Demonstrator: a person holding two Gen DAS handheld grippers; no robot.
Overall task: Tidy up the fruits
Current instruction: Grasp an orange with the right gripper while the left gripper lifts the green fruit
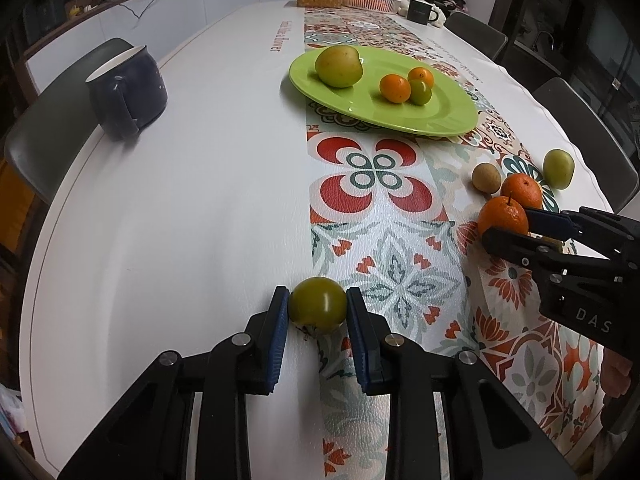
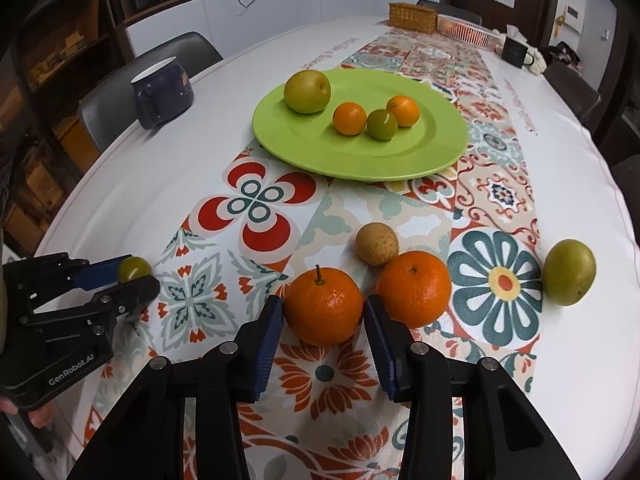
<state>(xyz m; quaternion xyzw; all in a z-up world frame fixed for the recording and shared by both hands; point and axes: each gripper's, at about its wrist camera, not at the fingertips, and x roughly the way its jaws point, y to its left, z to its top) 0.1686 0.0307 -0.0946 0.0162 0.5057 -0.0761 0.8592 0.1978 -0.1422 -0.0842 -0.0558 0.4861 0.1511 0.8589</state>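
Resting on the surface [image 1: 160, 208], a small green fruit [image 1: 317, 305] is clenched by the left tool [image 1: 317, 312]. A stemmed orange [image 2: 323, 306] is clenched by the right tool [image 2: 324, 320]. The green plate [image 2: 420, 160], at twelve o'clock, is loaded with four fruits.

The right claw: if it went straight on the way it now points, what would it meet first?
The right claw already holds a stemmed orange between its pads, so that comes first. Beyond it, the line seems to pass bare patterned cloth toward the green plate, though depth is hard to judge here.
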